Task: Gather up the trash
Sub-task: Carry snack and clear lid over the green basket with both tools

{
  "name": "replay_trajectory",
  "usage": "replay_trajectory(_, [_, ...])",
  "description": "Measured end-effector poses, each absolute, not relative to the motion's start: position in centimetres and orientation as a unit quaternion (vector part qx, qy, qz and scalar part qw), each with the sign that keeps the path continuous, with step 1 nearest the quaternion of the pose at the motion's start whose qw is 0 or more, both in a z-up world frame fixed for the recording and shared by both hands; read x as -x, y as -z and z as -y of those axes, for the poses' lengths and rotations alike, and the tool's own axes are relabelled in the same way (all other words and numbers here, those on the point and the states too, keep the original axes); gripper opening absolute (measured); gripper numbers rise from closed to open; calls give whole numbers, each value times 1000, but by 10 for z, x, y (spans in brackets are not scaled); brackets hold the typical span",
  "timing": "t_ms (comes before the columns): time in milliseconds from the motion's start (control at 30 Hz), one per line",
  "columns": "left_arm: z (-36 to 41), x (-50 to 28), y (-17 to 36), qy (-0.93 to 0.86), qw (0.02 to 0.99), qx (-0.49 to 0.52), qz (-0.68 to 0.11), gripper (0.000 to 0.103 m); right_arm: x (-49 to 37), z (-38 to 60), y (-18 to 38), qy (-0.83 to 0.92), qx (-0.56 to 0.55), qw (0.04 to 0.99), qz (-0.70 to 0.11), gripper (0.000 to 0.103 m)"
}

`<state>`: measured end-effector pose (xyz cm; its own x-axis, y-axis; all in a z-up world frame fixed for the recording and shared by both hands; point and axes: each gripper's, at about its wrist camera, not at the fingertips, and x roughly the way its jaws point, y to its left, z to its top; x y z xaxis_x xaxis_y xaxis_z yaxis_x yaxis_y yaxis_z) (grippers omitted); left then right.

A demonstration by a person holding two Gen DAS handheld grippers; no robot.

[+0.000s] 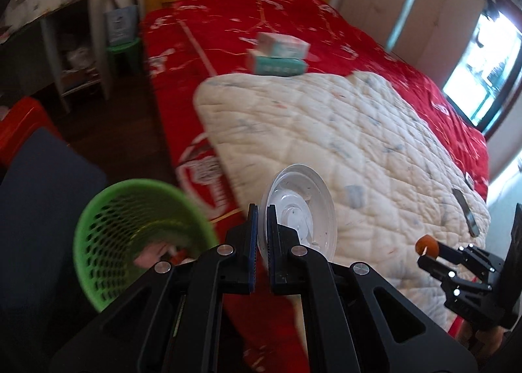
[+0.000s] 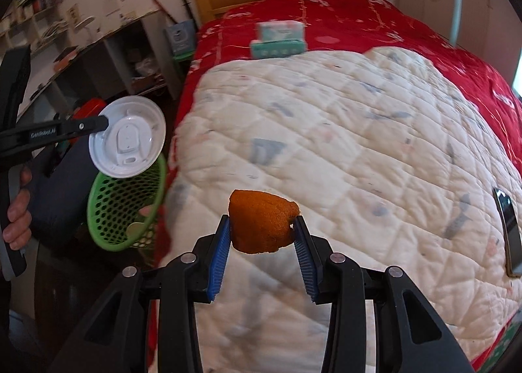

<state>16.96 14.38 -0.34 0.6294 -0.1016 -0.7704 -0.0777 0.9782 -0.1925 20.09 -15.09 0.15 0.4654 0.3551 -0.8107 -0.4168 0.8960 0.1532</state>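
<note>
A: State of the left gripper (image 1: 261,209)?

B: Jaws pressed together on the rim of a white plastic lid (image 1: 298,206), held in the air beside the bed (image 1: 228,23), near the green mesh basket (image 1: 107,262).

A: And the right gripper (image 2: 262,221)?

B: Pinching an orange peel (image 2: 261,221) between its blue pads (image 2: 220,242), above the white quilt (image 2: 359,131).

A: Basket contents?

B: Some scraps lie at the bottom; too blurred to identify.

A: Other items on the bed?

B: Two stacked tissue packs (image 2: 280,38) on the red cover (image 2: 342,10); a phone (image 2: 510,232) at the quilt's right edge.
</note>
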Motion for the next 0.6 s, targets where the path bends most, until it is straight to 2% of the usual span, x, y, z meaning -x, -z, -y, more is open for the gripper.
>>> replay_trajectory(600, [-260,-103,33,-97,883,146,-435,4,-185,33,-7,-305,80,829,-462,38])
